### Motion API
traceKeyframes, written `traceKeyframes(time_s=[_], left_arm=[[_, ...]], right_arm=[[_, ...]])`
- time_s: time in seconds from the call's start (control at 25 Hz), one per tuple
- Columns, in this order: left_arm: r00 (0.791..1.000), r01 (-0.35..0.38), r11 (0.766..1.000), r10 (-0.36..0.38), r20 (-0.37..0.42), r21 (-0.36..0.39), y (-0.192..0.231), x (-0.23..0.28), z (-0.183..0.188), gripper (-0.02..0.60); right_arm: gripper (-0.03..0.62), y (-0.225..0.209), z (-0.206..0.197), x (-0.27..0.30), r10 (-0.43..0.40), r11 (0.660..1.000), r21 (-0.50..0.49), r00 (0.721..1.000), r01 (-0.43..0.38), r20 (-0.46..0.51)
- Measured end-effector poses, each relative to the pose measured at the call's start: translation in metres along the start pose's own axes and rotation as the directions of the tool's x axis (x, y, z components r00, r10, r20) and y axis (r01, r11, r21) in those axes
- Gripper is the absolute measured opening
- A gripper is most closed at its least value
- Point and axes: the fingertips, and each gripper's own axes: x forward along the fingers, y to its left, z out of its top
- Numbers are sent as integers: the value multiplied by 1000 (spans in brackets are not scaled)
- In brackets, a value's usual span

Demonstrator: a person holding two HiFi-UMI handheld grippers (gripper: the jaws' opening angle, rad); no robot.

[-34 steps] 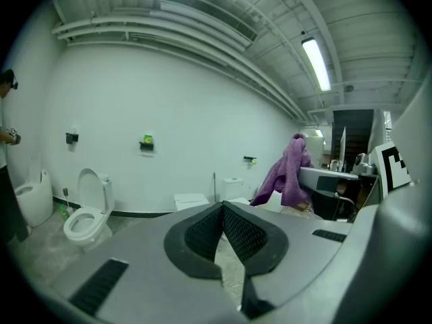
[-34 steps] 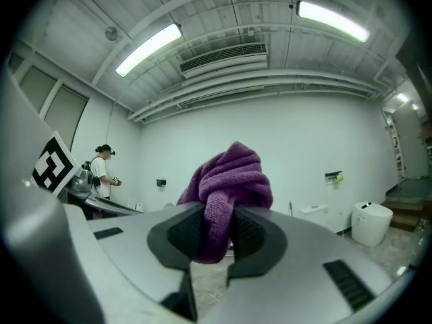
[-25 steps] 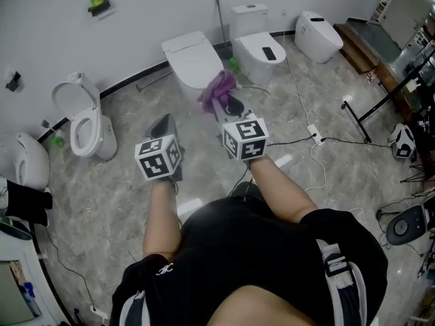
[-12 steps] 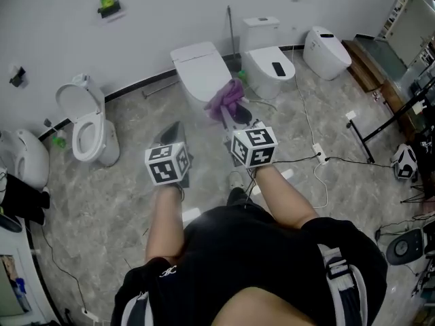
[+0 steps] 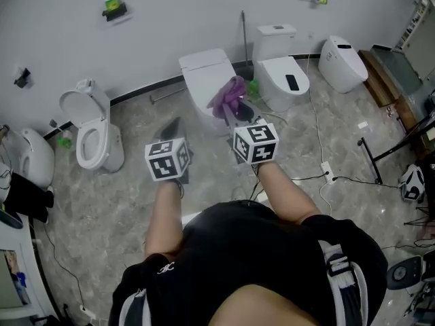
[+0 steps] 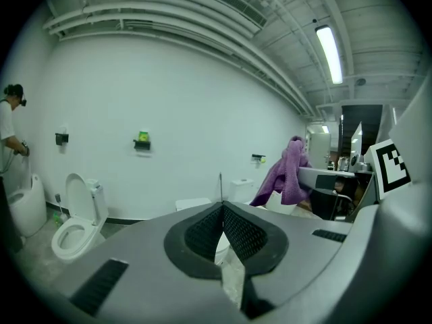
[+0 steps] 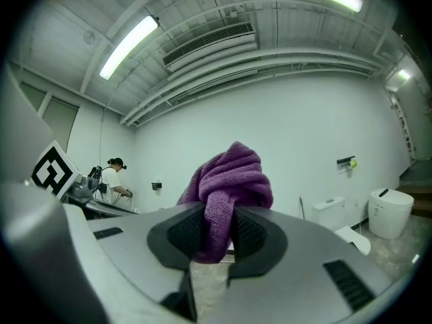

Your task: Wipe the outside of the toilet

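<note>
Head view: person stands on grey marbled floor, both forearms out toward the wall.

Left tongs: clenched. In left gripper view the tongs have their pads pressed tip to tip, nothing between, empty.

Right tongs: grasping the purple cloth. In right gripper view the cloth is bunched and pinched between the pads, with most of it standing up above the right tongs.

Toilet w/ closed lid sits against the wall straight ahead. From above, the cloth overlaps its right edge. In left gripper view the cloth hangs in the air, to the right of and higher than that toilet, and looks apart from it.

Other fixtures: open-lid toilet to the left, tank toilet to the right. Cables lie on the floor at right. A second person stands at far left, bkgd.
</note>
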Motion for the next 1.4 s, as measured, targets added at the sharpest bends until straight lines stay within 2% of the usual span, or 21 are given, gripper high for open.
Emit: traceKeyframes(time_s=[0.4, 0.56, 0.72, 1.08, 1.28, 1.4], left_arm=[[999, -25, 1000, 25, -35, 16, -17, 136, 42, 8], [998, -50, 999, 50, -34, 12, -23, 178, 53, 8], [996, -77, 997, 76, -47, -10, -17, 206, 52, 8], [994, -86, 996, 83, -71, -38, 17, 272, 52, 8], [995, -60, 997, 56, -86, -42, 57, 337, 60, 8], [995, -56, 997, 52, -83, -54, 88, 379, 78, 8]], right_arm=[[81, -112, -4, 86, 34, 999, 32, 998, -33, -46], [80, -147, -3, 112, 84, 996, 48, 995, -81, -62], [80, -176, -4, 134, 97, 994, 48, 993, -94, -66], [80, -197, -28, 198, 123, 992, 33, 987, -121, -106], [80, -212, -38, 269, 112, 993, -19, 986, -115, -125], [80, -220, -35, 318, 138, 988, -53, 981, -146, -138]])
